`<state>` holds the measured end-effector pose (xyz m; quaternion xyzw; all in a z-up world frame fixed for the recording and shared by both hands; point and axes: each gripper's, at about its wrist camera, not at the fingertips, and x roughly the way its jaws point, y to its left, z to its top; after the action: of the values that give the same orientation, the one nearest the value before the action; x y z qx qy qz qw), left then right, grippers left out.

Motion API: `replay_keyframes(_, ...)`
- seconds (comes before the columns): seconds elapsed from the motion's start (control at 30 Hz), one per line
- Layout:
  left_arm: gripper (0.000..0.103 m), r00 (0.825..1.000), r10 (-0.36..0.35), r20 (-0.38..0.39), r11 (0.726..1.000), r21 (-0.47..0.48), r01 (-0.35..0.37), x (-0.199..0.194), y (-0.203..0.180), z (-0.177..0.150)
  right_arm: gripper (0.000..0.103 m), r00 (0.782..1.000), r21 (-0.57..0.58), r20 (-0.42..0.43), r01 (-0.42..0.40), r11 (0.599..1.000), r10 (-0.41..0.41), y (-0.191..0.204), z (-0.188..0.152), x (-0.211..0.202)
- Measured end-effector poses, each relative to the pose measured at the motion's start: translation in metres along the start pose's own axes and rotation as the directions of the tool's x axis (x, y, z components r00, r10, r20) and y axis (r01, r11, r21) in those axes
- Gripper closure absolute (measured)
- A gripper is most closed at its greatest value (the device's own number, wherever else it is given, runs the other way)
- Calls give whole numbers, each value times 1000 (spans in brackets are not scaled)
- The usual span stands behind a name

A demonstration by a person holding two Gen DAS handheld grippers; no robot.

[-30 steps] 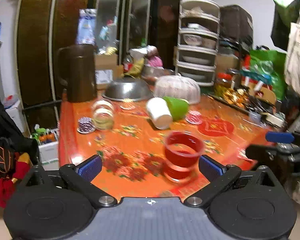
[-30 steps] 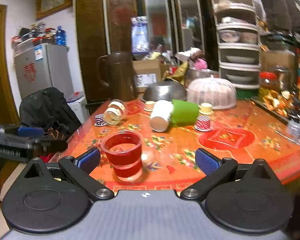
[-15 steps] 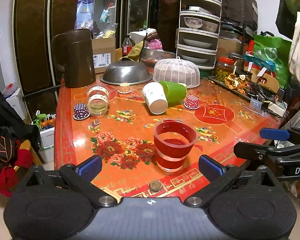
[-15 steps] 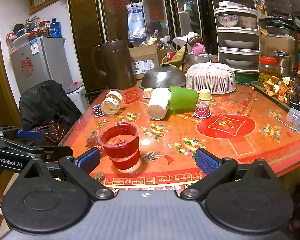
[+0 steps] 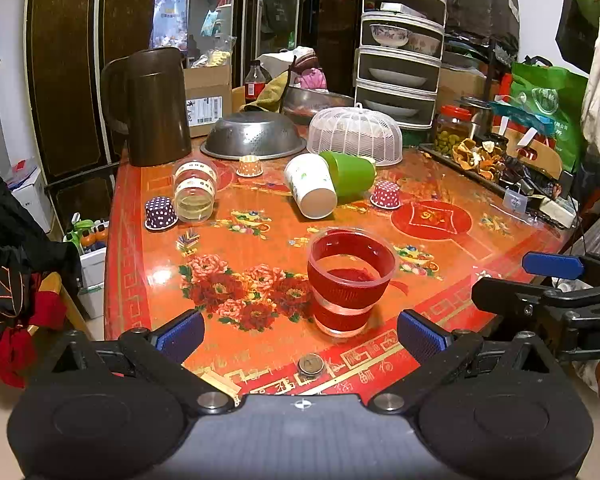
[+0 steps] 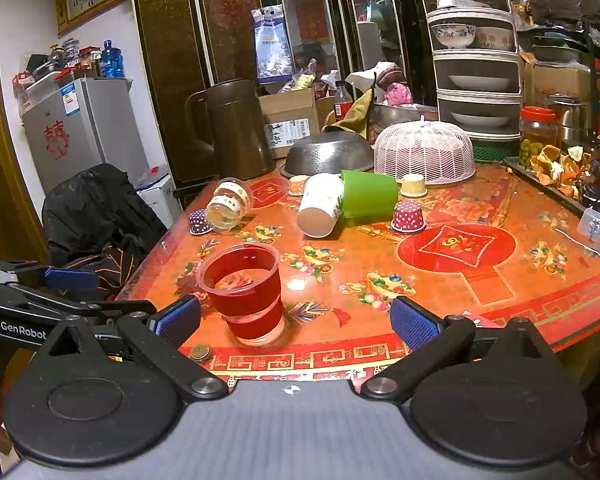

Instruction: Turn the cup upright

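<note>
The left gripper point(image 5: 300, 330) hangs at the near edge of the table point(image 5: 432, 216) with its jaws spread wide and nothing between them; the right gripper point(image 6: 294, 320) does the same from the other side, equally wide and empty. Just ahead of both stands the red cup point(image 5: 350, 280), upright near the table's front edge with its mouth facing up and its long axis vertical, touching neither gripper. A coin point(image 5: 311, 363) lies between the cup and the table edge. Farther back, a white paper cup point(image 5: 310, 190) lies on its side with its base toward the cameras, its mouth end against a green cup point(image 5: 350, 176), also on its side. To the left a clear jar point(image 5: 194, 190) lies tipped over, beside a small purple dotted cup point(image 5: 160, 212). Behind them stand a brown pitcher point(image 5: 152, 106), an overturned metal colander point(image 5: 254, 136) and a white mesh food cover point(image 5: 356, 132).
</note>
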<state>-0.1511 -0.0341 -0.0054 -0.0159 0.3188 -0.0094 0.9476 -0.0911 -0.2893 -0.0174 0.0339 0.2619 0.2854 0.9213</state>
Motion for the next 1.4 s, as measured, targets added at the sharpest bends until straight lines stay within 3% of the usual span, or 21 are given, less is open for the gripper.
replay_keyframes(1.4, 0, 1000, 3, 18, 1000, -4, -3, -4, 1, 2, 1, 1000, -11, 4, -24, 1000, 24, 4, 0, -2)
